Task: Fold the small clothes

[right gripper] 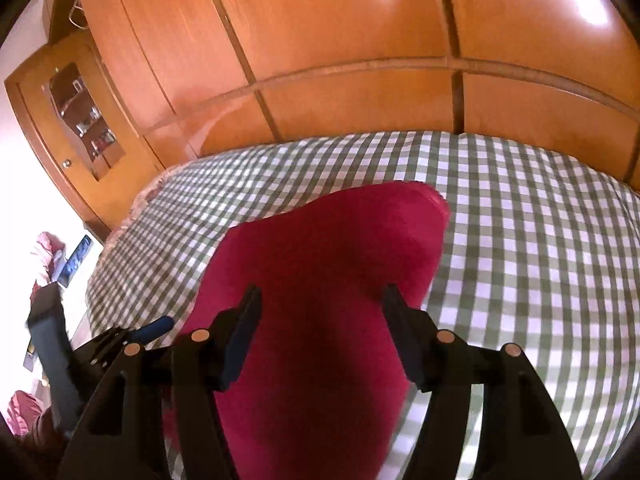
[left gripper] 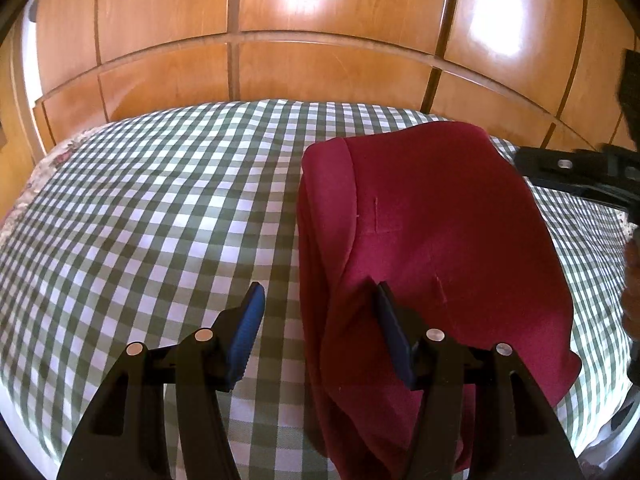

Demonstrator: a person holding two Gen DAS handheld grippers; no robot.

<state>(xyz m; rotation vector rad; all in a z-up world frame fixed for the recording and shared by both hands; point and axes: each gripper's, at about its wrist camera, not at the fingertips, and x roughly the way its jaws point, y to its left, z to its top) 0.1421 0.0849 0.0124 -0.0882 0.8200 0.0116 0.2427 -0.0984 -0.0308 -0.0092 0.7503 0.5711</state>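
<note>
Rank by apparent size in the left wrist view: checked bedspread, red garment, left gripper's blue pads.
1. checked bedspread, the widest spread.
2. red garment, folded on it, right of centre.
3. blue pads, smallest, though nearest the camera; the two look alike, so unranked between themselves.

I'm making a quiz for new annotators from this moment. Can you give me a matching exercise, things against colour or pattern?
Things:
1. folded garment
2. bed cover
3. wardrobe
4. pads of the left tongs

Colour or pattern:
A. blue
B. glossy orange-brown wood
C. dark red
D. green and white check

Pairs: 1-C, 2-D, 3-B, 4-A
</note>
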